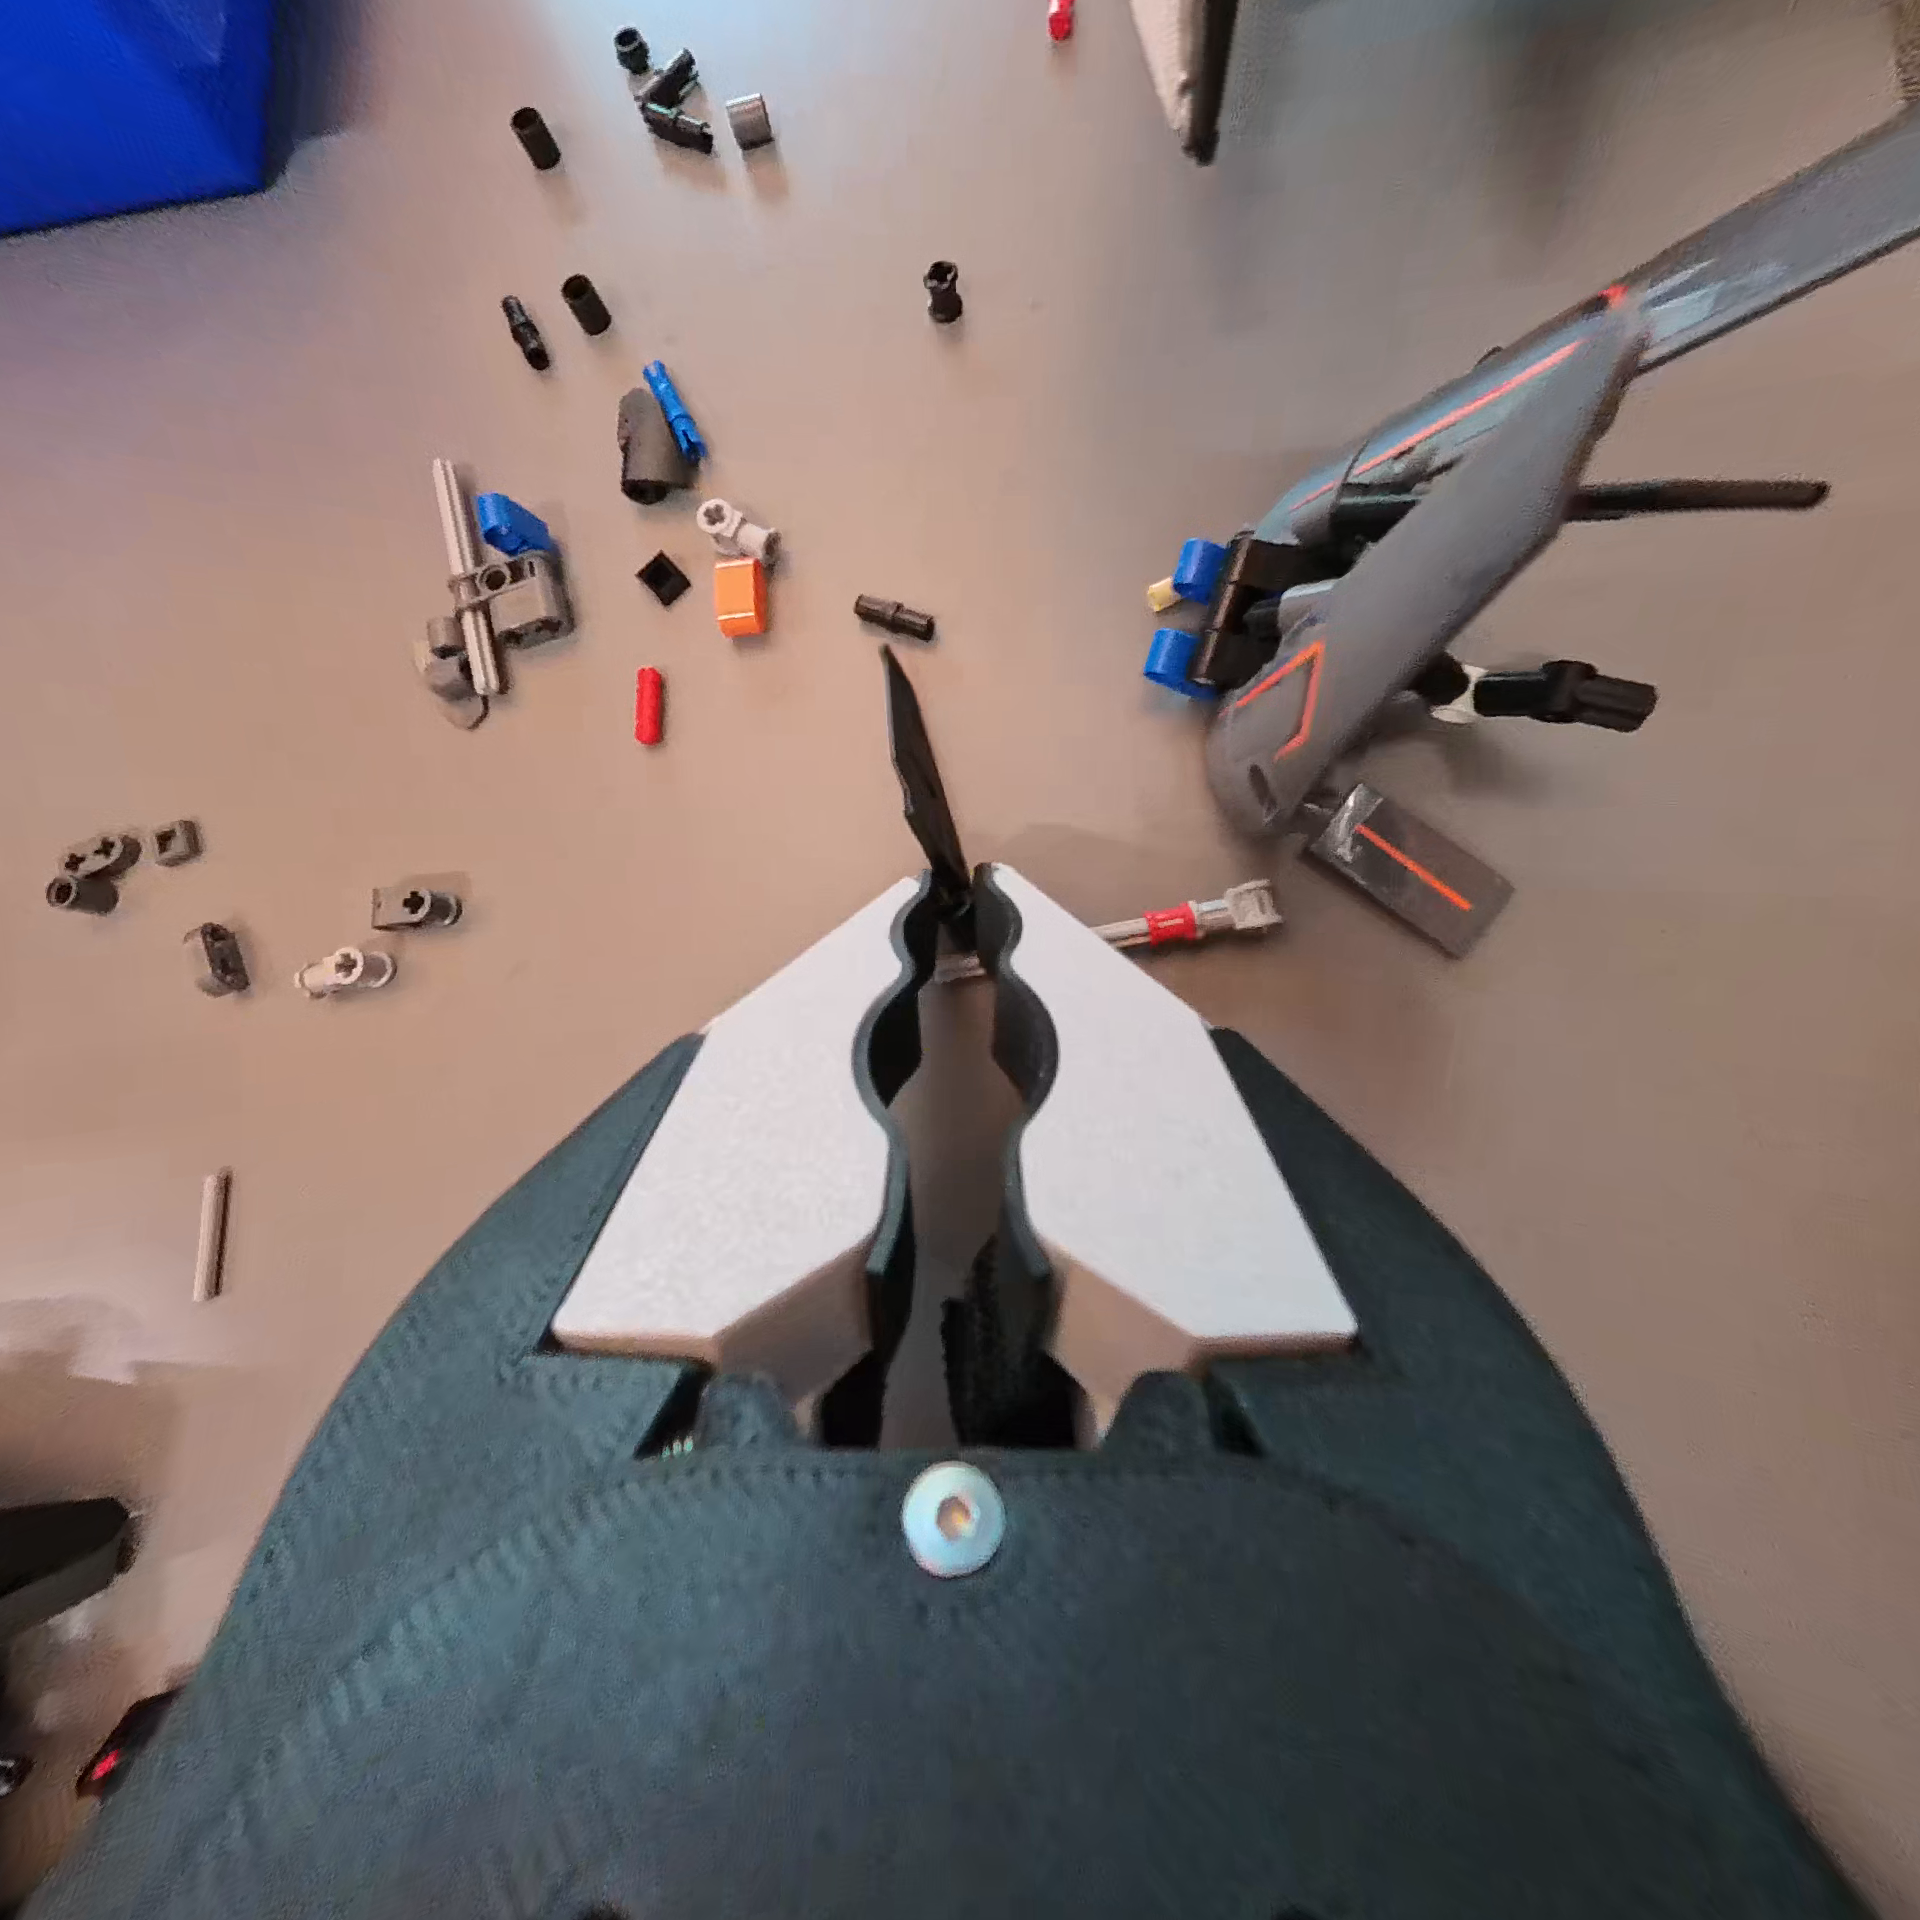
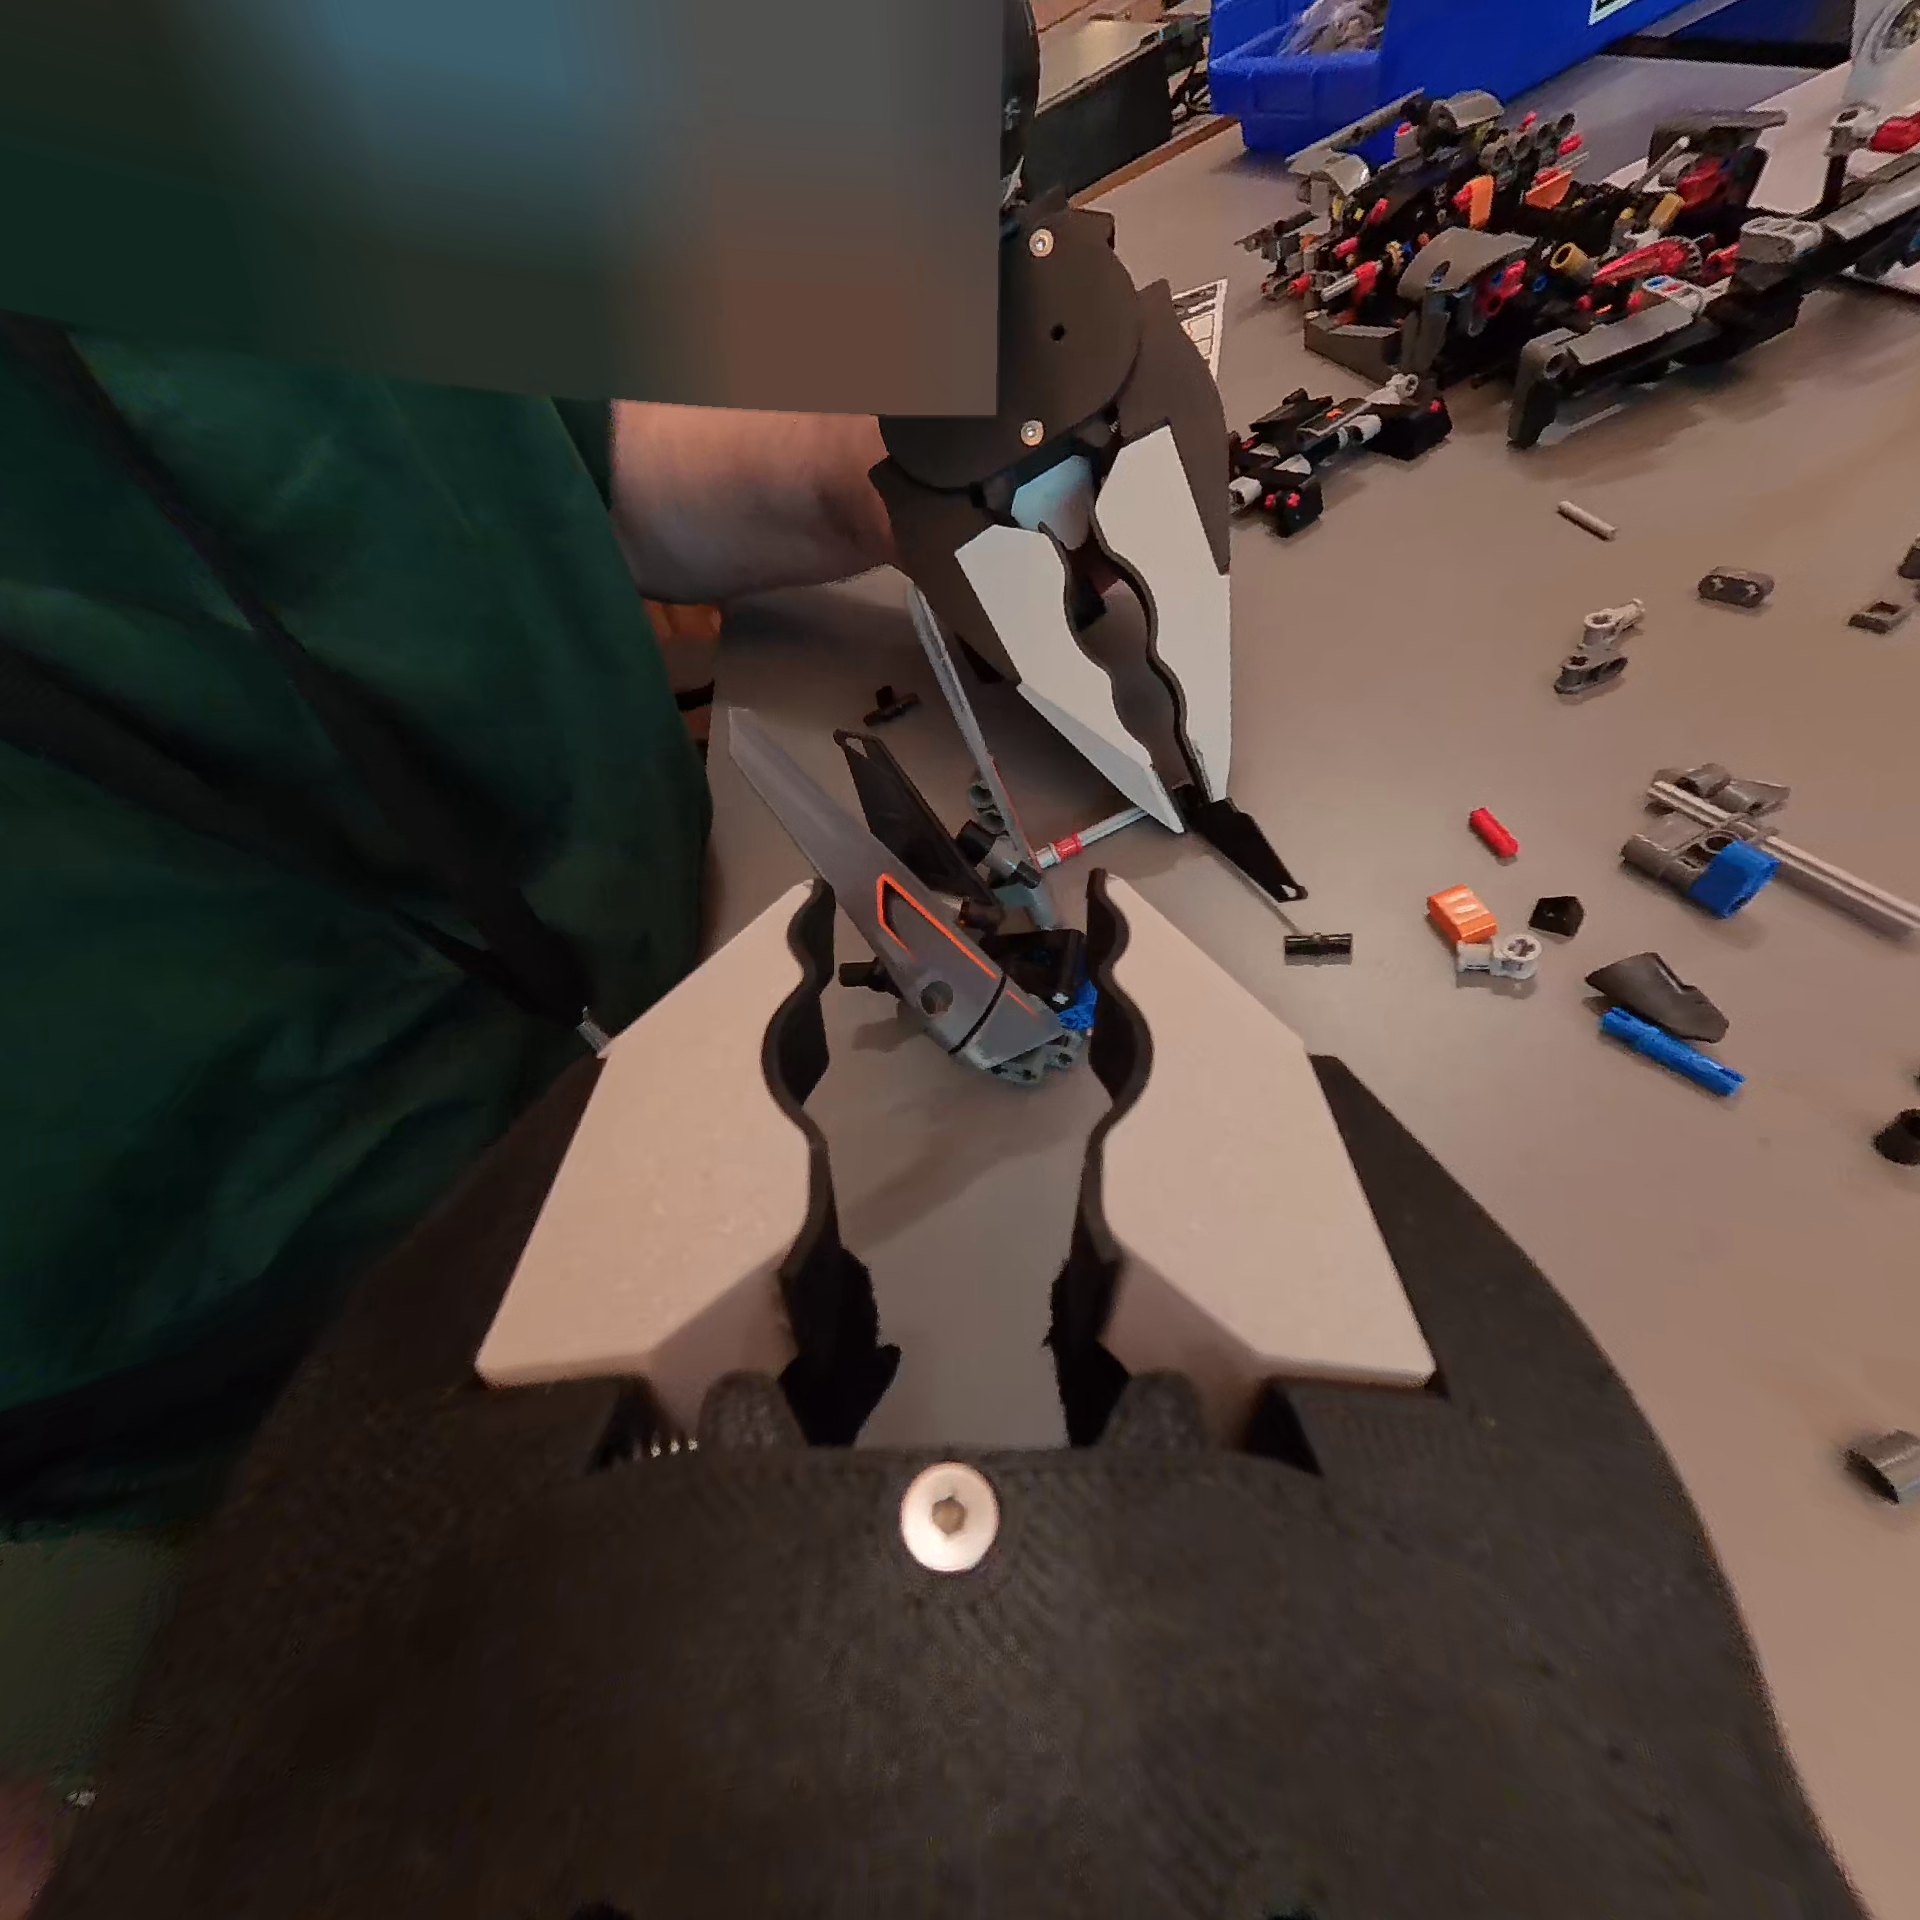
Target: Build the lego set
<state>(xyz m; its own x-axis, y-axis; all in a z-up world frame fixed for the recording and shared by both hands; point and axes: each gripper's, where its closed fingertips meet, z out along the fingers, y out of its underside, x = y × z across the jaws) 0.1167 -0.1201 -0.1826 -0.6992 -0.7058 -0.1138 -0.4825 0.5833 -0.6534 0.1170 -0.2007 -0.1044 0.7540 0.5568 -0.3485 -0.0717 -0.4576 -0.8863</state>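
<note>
My left gripper (image 1: 956,896) is shut on a thin black blade-shaped piece (image 1: 920,769) that sticks out ahead of its tips, just above the table. The right wrist view shows the same gripper (image 2: 1195,805) with the black piece (image 2: 1252,847) at its tip. A grey sub-assembly with orange lines and blue pins (image 1: 1434,582) stands tilted on the table to the right. My right gripper (image 2: 956,914) is open, and the sub-assembly (image 2: 935,966) lies on the table just beyond and between its fingers. The pads do not press on it.
Loose pieces lie scattered: a red pin (image 1: 648,704), an orange brick (image 1: 741,596), a grey axle with a red bush (image 1: 1195,920). A large part-built model (image 2: 1558,270) and a blue bin (image 2: 1351,62) are at the back. A person in green (image 2: 260,831) is at the left. The grippers' ends are close to 11 cm from one another.
</note>
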